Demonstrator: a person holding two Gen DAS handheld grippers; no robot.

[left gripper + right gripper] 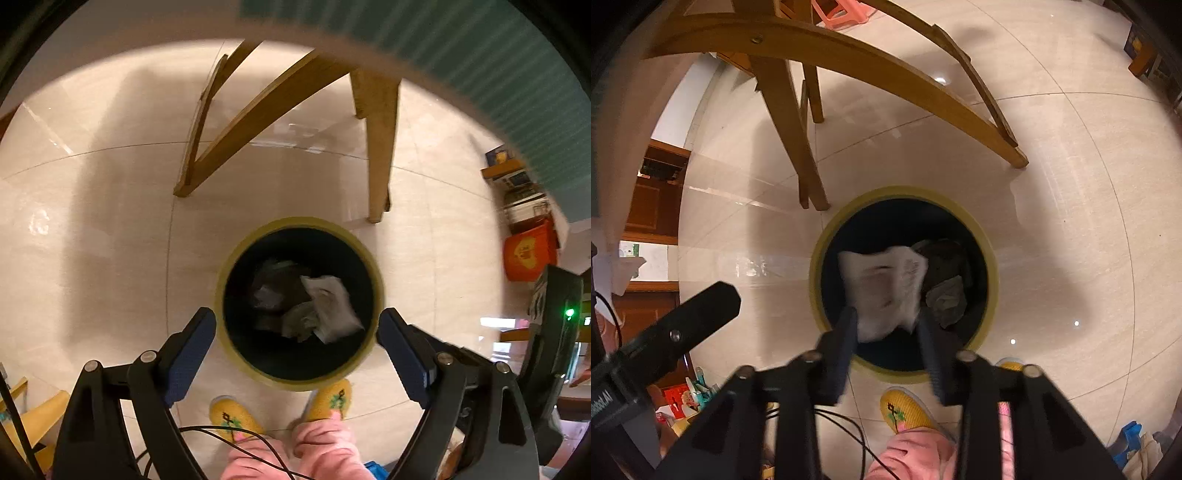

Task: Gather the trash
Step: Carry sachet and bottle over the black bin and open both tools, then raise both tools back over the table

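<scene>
A round trash bin [229,339] with a yellow-green rim and dark inside stands on the tiled floor, with crumpled paper trash [330,308] in it. My left gripper [297,332] is open and empty above the bin's near rim. The bin shows in the right wrist view too [991,273], with darker crumpled trash [947,295] inside. My right gripper [888,325] hovers over the bin's mouth. A white paper wrapper [886,288] sits between its fingers [846,332]; blur hides whether the pads touch it.
Wooden table legs [380,147] and a curved brace [886,74] stand just beyond the bin. My yellow slippers [232,415] and pink trousers are right below the bin. Shelves and an orange box [530,254] are at the right. A pink stool [838,11] is far back.
</scene>
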